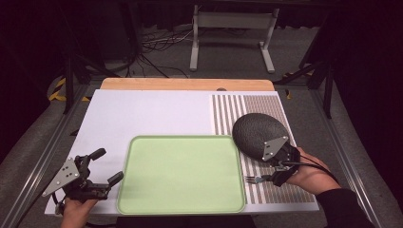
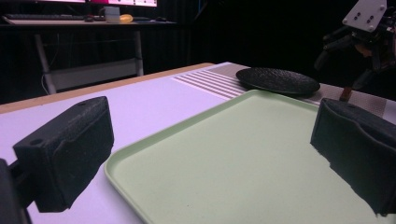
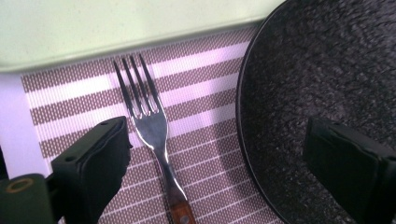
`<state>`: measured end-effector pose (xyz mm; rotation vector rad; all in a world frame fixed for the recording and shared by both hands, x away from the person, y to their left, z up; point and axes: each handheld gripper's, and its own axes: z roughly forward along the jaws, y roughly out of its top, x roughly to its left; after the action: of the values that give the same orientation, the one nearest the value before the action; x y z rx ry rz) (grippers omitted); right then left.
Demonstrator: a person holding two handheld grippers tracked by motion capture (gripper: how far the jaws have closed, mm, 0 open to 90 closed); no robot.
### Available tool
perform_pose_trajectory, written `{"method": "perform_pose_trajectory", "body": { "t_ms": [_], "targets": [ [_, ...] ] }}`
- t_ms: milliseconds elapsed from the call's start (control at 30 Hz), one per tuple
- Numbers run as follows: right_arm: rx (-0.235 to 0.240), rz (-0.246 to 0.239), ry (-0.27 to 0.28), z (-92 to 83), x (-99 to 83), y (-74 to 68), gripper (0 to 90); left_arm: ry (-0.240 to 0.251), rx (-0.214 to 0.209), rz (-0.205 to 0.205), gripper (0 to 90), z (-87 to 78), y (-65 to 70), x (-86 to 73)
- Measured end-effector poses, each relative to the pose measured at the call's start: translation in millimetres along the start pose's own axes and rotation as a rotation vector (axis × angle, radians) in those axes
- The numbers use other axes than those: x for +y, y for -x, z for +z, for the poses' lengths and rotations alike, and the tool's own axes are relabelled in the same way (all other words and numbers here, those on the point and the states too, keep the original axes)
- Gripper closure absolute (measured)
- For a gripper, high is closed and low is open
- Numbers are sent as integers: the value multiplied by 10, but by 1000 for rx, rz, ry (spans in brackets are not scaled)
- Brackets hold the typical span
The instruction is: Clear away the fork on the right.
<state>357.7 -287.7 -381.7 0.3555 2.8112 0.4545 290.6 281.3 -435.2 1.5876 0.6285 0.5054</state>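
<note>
My right gripper (image 3: 215, 158) hangs with fingers wide over the fork (image 3: 148, 125), which lies on the striped mat (image 3: 93, 100) between green tray (image 3: 93, 28) and black plate (image 3: 327, 70). My left gripper (image 1: 107, 166) gapes beside the tray.

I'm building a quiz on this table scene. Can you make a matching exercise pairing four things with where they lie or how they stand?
Things:
1. fork
2. black plate
3. green tray
4. left gripper

Descriptions:
A. bare, in the middle of the near side of the table
B. jaws open, at the tray's left edge
C. on the striped placemat, tines pointing toward the tray
D. on the striped placemat, at the tray's far right corner

Pairs: 1-C, 2-D, 3-A, 4-B
</note>
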Motion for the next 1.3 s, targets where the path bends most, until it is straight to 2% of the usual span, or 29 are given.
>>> {"method": "perform_pose_trajectory", "body": {
  "t_ms": [467, 733, 833, 1000, 1167, 1300],
  "targets": [
    [77, -59, -145, 164, -19, -16, 85, 0, 1, 1, 0, 0, 1, 1],
    [103, -92, -186, 255, -22, -25, 101, 0, 1, 1, 1, -1, 1, 1],
    [125, -99, -217, 288, -25, -44, 113, 1, 2, 1, 0, -3, 1, 1],
    [131, -106, -234, 291, -18, -45, 126, 3, 4, 3, 0, -3, -2, 2],
    [148, -123, -246, 289, -21, -47, 181, 1, 3, 1, 0, -1, 0, 0],
    [168, -129, -276, 304, -33, -51, 235, -2, 0, 2, 0, -1, 2, 2]
  ]
}}
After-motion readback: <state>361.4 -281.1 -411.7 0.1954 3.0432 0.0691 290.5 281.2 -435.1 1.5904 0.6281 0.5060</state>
